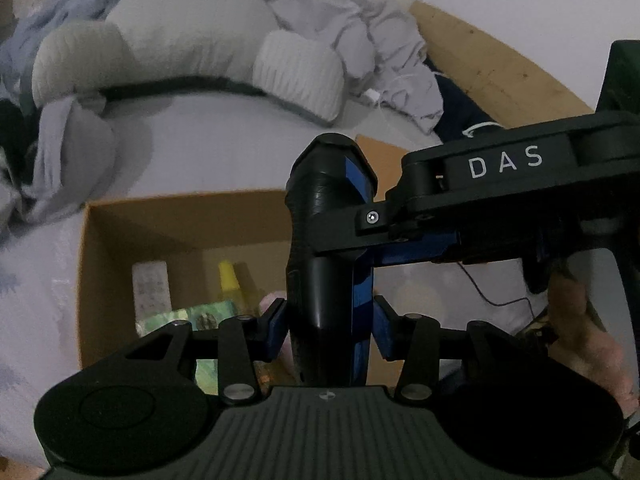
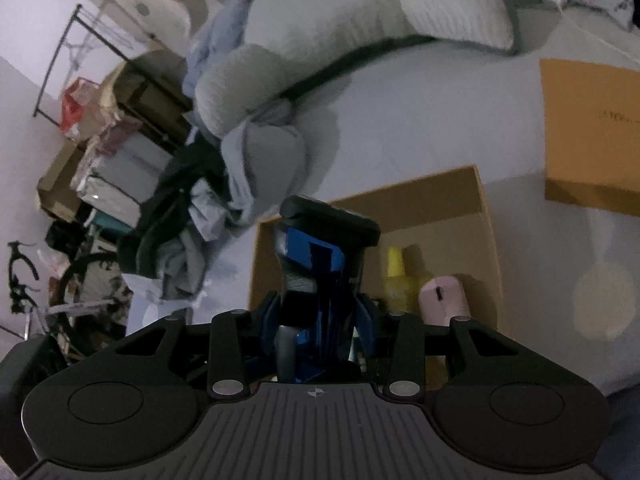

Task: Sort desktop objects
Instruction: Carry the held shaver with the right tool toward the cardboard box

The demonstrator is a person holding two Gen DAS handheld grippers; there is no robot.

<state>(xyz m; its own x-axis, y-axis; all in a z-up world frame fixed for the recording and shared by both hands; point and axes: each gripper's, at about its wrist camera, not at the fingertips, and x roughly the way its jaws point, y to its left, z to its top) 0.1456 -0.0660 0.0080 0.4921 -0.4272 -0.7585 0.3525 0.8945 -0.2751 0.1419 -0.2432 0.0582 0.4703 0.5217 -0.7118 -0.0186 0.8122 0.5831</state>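
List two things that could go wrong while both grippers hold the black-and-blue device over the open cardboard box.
Both the left gripper and right gripper clamp the device; if one releases late, it may twist or tip. Dropped into the cardboard box, it could strike the yellow bottle, pink item or white remote inside.

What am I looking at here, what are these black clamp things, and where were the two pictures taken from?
There is no robot here. A person holds a two-finger clamp in each hand, and each clamp has a camera looking along its fingers. One picture is from the left gripper, the other from the right gripper. Both are shut, and I can see nothing held. Below them, on a pale bed sheet, an open cardboard box holds a white remote, a yellow bottle, a green packet and something pink.
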